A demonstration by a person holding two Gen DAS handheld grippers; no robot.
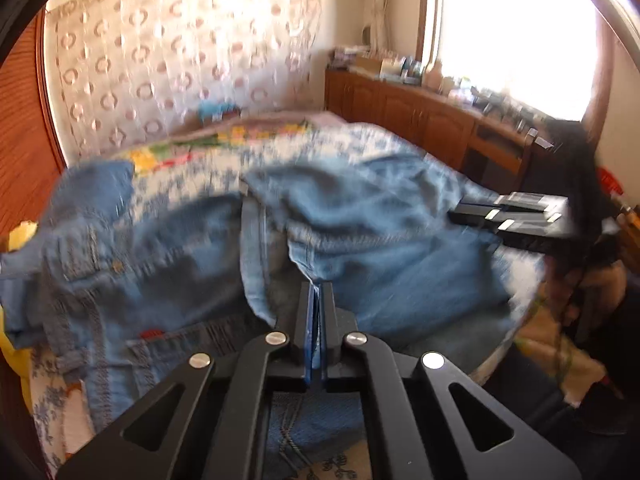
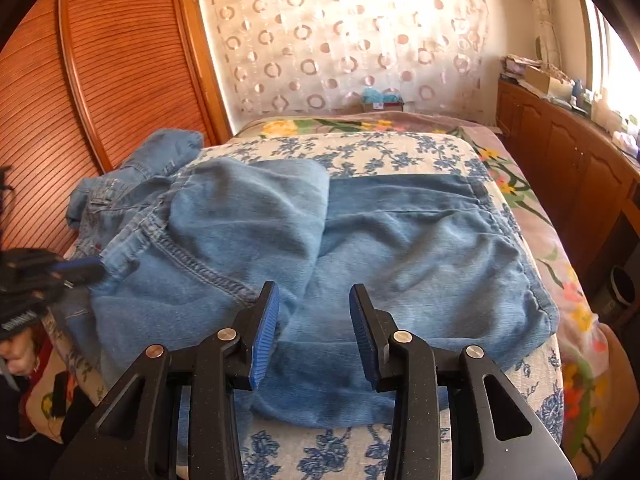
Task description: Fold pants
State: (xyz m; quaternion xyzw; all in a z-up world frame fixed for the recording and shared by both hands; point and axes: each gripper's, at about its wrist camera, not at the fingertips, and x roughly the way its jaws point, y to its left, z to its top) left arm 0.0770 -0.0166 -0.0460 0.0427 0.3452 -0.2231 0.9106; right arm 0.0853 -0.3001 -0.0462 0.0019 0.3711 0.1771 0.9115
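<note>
Left gripper pinches the soft, heavy jeans at a seam; right gripper gapes empty above them.

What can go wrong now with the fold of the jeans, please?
1. The left claw pinches only a thin edge of the jeans; it may slip out if pulled.
2. The right claw is open, so nothing pins the folded part, which could drag along.
3. The waistband end is bunched near the bed edge and might slide off.
</note>
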